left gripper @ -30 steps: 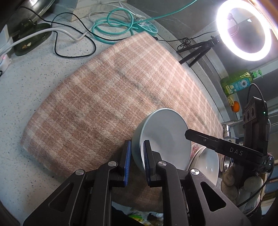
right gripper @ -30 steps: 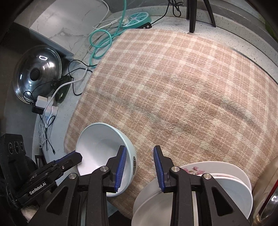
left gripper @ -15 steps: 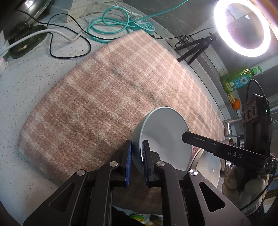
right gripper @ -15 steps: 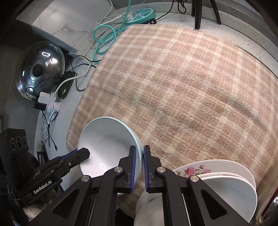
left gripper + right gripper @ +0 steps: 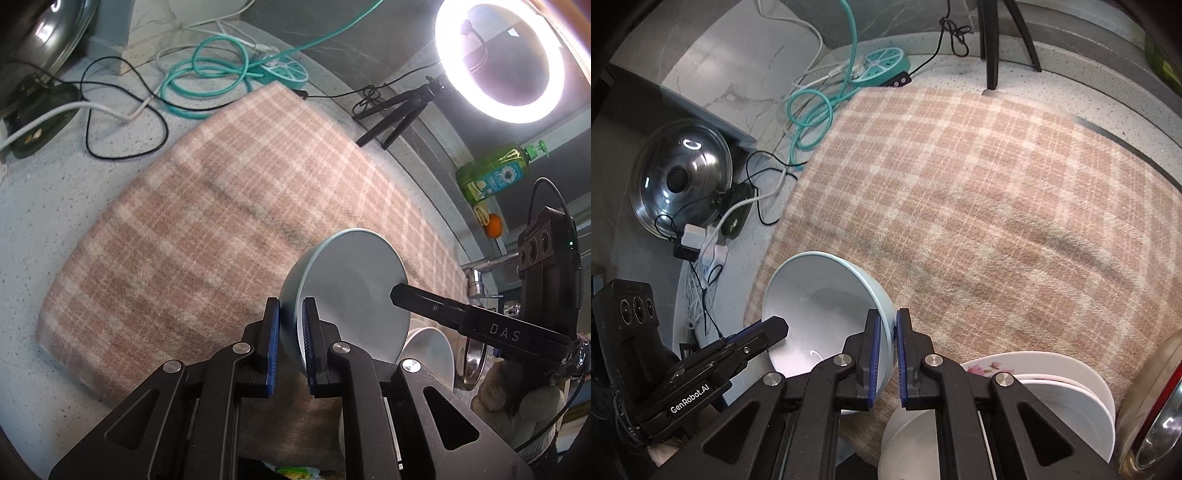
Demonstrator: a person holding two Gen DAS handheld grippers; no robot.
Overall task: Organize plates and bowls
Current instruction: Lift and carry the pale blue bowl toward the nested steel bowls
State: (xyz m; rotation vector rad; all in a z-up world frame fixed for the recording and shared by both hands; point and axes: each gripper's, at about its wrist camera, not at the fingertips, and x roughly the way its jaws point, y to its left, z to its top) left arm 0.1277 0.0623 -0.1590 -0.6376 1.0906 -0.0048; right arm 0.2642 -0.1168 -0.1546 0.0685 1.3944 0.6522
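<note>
Bowl pinched from both sides

Bowl (image 5: 347, 291), pale blue-green, tilted on edge above the near corner of the plaid cloth (image 5: 221, 221), w/ both claws clamped on its rim. Left gripper (image 5: 290, 347) closed on the rim side facing its cam, blue pads squeezing the wall. Right gripper (image 5: 886, 354) clamped on the opposite rim, pads tight on it. Stack of white plates (image 5: 1052, 391), top one w/ pink flowers, just beside the bowl at the cloth's near edge. Ring light (image 5: 498, 59) and green soap bottle (image 5: 491, 173) past the cloth's far side; teal cable (image 5: 812, 110) and pot lid (image 5: 679, 177) off the cloth too.
</note>
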